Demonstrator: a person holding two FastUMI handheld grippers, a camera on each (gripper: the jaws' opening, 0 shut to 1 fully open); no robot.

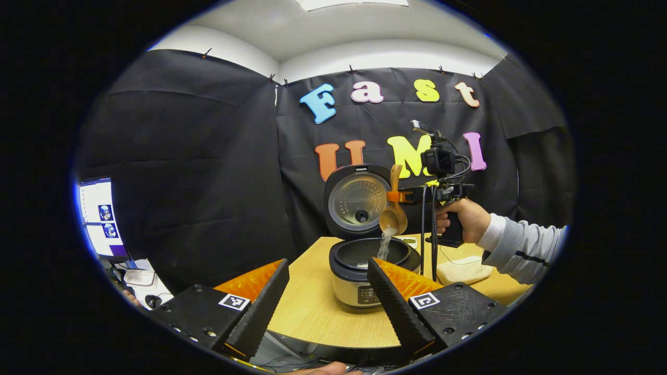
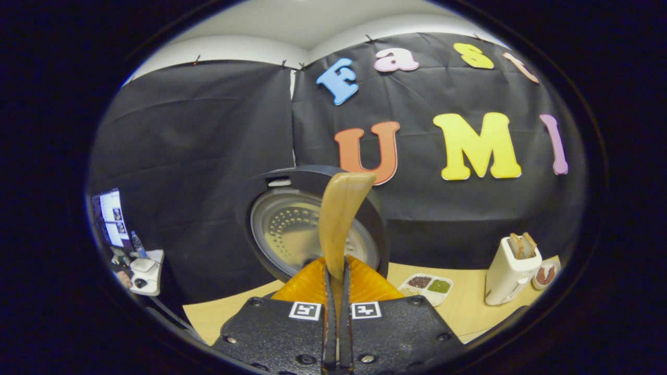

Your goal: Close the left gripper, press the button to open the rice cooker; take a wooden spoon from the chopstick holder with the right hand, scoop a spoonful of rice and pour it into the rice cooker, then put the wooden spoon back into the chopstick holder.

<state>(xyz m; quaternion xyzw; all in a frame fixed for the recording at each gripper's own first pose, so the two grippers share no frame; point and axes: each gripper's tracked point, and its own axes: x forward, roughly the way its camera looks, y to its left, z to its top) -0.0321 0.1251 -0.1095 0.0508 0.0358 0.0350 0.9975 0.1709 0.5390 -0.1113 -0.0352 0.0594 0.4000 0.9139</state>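
Black cloth walls close in a booth around a pale wooden counter [image 1: 312, 307], and on it stands the cooker [image 1: 365, 271] with its lid [image 1: 357, 200] swung up and back, the dark pot open below. In the left gripper view, the left tongs [image 1: 327, 291] hang low before the counter edge, wide open and holding nothing, the cooker showing between the two fingers. Farther off a hand [image 1: 465, 219] in a grey sleeve holds the right tongs [image 1: 398, 197] level over the cooker, clamped on the handle of the spoon [image 1: 394, 216]. Its bowl hangs down, tipped over the pot, and a thin stream of rice [image 1: 384, 245] falls from it into the cooker. In the right gripper view, the right tongs [image 2: 336, 271] press together on the spoon's handle [image 2: 338, 219], which rises straight up in front of the lid [image 2: 292, 229]. To the right on the counter [image 2: 464, 312] lie a divided tray [image 2: 426, 287] of grains and, beyond it, a white toaster [image 2: 510, 271] with slices standing in it. A monitor [image 1: 101, 216] glows at the far left.
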